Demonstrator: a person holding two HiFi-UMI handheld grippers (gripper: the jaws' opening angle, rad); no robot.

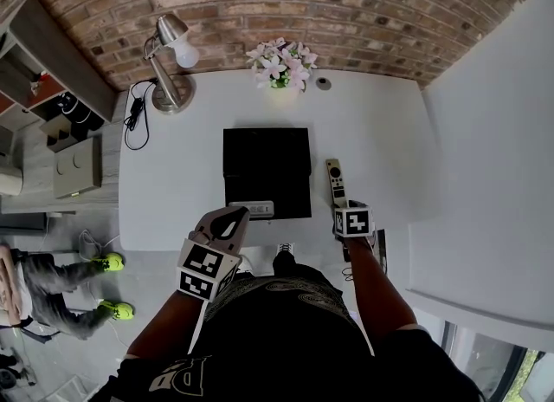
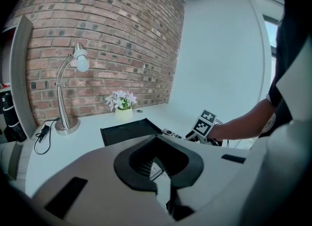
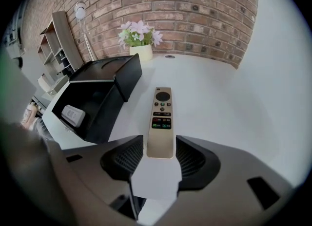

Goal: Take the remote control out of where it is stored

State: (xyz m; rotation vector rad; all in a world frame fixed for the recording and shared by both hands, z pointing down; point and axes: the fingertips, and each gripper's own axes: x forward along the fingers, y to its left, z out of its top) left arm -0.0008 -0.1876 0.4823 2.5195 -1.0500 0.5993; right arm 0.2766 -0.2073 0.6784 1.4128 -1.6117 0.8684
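- The remote control [image 3: 161, 118] lies flat on the white surface [image 1: 381, 132]. It is outside the black box [image 1: 260, 153], just beside the box's right wall and parallel to it. We judge the removal to be complete or nearly so.
- The right gripper [image 3: 161, 144] grips the near end of the remote control only. A pad bears on each long edge and no gap shows.
- Risk, pivoting: the grip takes one end and most of the body extends beyond the pads. If we lift from here, the far end may droop or twist out of the pads.
- Risk, sliding: if the pads drag on release, the remote control may skid. The near edge of the surface is close behind the right gripper, so a pull towards us could carry it off.
- Risk, collision: a sideways swing to the left would strike the wall of the black box.
- The left gripper [image 2: 156, 140] has its jaws together, tips meeting, with nothing visibly held. It hovers at the near edge of the black box and could knock the box if it is lowered carelessly.
- The black box is open-topped. It holds one small white device [image 3: 74, 115] at its near end. The rest of the interior appears bare.
- The flower pot [image 1: 279, 81] holds pale flowers. It stands well apart, at the brick wall.
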